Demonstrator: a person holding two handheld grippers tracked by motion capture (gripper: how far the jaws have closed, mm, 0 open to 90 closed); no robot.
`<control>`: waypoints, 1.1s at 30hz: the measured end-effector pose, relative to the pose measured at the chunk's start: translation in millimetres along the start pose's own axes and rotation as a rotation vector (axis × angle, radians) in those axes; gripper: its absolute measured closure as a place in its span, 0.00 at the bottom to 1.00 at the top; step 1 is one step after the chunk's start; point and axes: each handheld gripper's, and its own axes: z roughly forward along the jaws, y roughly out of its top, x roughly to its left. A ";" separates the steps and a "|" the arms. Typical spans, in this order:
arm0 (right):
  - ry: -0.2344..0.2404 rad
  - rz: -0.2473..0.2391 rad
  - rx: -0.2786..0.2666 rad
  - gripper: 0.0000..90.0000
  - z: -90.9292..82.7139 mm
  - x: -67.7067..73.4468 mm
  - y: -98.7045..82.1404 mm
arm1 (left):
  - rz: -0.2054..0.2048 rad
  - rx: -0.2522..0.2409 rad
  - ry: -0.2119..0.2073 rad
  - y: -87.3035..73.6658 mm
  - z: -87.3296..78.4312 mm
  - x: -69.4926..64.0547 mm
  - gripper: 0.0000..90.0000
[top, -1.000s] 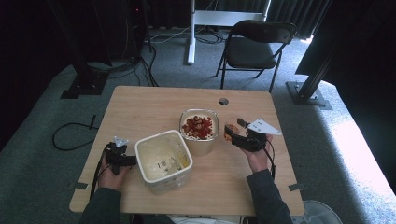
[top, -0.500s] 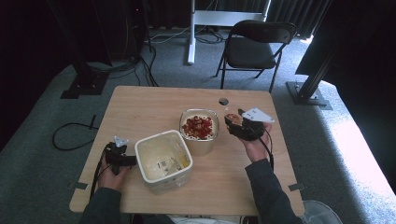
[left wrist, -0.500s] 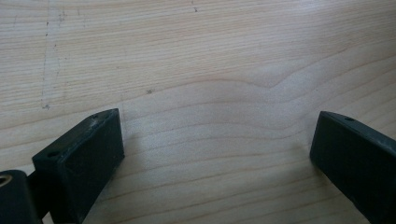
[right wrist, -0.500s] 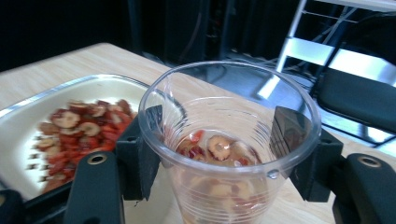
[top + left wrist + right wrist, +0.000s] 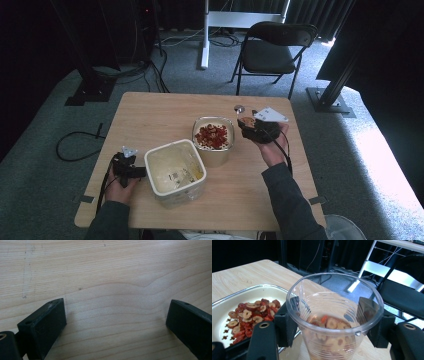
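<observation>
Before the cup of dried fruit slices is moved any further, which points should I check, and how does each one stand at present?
1. Right gripper jaws clamp the clear cup on both sides: ok.
2. Cup roughly upright: ok.
3. Fruit slices lie well below the rim: ok.
4. Large empty tub has its mouth uncovered: ok.
5. Left gripper open, nothing between its jaws: ok.
6. Left gripper steadies the tub: cannot tell.
</observation>
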 end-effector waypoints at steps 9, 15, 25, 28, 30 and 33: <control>-0.001 -0.044 -0.002 0.39 -1.1 3.7 16.3 | 0.000 -0.003 0.001 -0.1 0.2 0.0 0.04; 0.002 -0.076 0.008 0.39 0.6 7.5 19.9 | 0.000 -0.003 0.001 -0.1 0.2 -0.1 0.04; 0.020 -0.081 0.020 0.39 5.7 11.4 24.0 | -0.001 -0.003 0.001 -0.1 0.2 -0.1 0.04; 0.023 -0.095 0.026 0.39 7.8 13.2 25.8 | 0.000 -0.003 0.001 -0.1 0.2 -0.1 0.04; 0.023 -0.095 0.024 0.39 7.8 13.5 26.1 | 0.000 -0.003 0.001 -0.1 0.2 -0.1 0.04; 0.051 -0.056 0.021 0.39 8.3 12.4 22.9 | -0.001 -0.003 0.001 -0.1 0.2 -0.1 0.04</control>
